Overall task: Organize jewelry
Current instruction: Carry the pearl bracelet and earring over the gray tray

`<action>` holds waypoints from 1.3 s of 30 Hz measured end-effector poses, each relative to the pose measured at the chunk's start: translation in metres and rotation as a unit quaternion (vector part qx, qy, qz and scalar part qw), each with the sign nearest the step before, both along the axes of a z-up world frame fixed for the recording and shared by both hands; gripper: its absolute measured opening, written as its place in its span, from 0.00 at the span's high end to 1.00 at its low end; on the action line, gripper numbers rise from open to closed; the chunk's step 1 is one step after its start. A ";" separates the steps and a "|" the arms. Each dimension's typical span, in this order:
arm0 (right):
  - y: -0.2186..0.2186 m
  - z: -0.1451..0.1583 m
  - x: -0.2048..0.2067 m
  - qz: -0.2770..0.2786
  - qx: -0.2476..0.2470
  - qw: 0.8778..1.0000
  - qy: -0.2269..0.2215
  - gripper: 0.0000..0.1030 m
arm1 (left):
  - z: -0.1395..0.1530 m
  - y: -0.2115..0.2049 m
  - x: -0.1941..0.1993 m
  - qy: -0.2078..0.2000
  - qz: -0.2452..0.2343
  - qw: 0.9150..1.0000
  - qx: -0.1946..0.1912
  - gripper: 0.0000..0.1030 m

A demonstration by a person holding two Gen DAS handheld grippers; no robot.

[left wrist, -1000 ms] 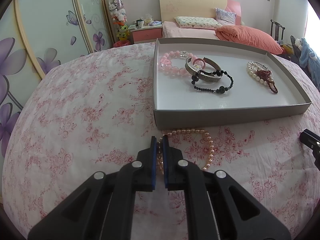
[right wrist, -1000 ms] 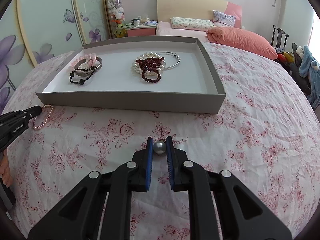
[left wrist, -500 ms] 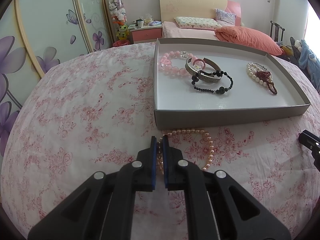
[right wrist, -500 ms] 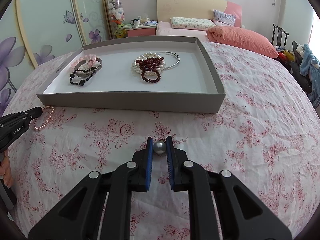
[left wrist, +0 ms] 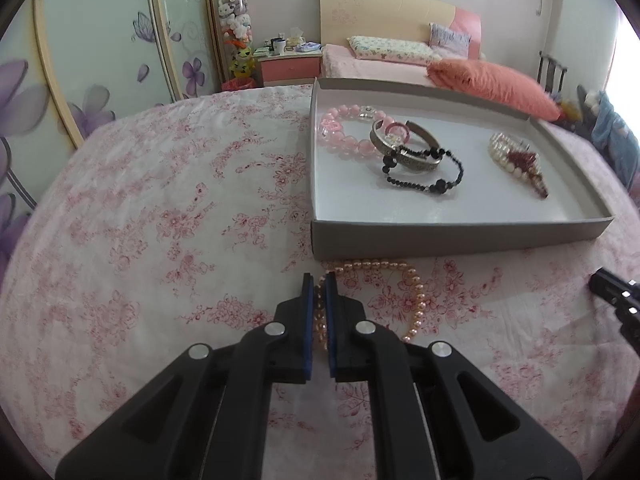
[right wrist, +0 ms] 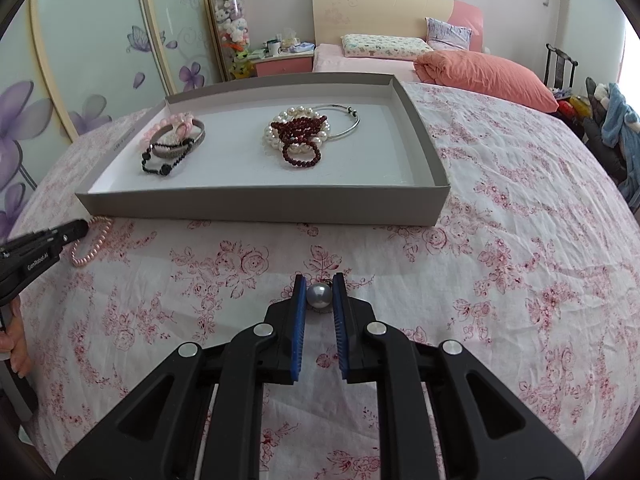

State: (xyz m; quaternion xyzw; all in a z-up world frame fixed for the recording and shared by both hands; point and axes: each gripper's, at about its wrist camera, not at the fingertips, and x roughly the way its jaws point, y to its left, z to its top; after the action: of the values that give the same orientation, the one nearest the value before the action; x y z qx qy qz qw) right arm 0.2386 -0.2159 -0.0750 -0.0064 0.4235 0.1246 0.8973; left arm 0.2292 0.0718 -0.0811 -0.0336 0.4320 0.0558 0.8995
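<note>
My left gripper is shut on a pink pearl necklace that lies on the floral cloth just in front of the grey tray. My right gripper is shut on a silver-grey pearl, low over the cloth in front of the tray. The tray holds a pink bead bracelet, a metal bangle, a black bead bracelet, white pearls with dark red beads and a thin silver hoop.
The table is covered with a pink floral cloth. Behind it stand a bed with an orange pillow, a pink nightstand and flowered wardrobe doors. A chair with clothes is at the right.
</note>
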 end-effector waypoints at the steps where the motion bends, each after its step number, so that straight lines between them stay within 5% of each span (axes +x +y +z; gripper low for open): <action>1: -0.004 0.003 -0.002 -0.005 0.007 1.000 -0.009 0.86 | 0.000 0.002 -0.002 -0.001 0.002 1.000 -0.008 0.94; 19: -0.007 0.088 -0.040 0.003 0.076 0.985 -0.157 0.86 | 0.086 -0.014 -0.065 -0.155 -0.041 0.983 -0.085 0.94; 30: 0.001 0.118 -0.054 0.014 0.091 0.972 -0.214 0.86 | 0.131 -0.038 -0.093 -0.234 -0.052 0.969 -0.063 0.94; 39: 0.003 0.127 -0.058 0.014 0.087 0.966 -0.244 0.86 | 0.144 -0.056 -0.097 -0.257 -0.063 0.964 -0.040 0.94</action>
State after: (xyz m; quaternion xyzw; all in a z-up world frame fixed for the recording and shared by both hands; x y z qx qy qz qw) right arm 0.1802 -0.2131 0.0517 0.0353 0.1795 0.1679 0.9687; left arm 0.1318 0.0154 0.0631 -0.0557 0.1896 -0.0294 0.9798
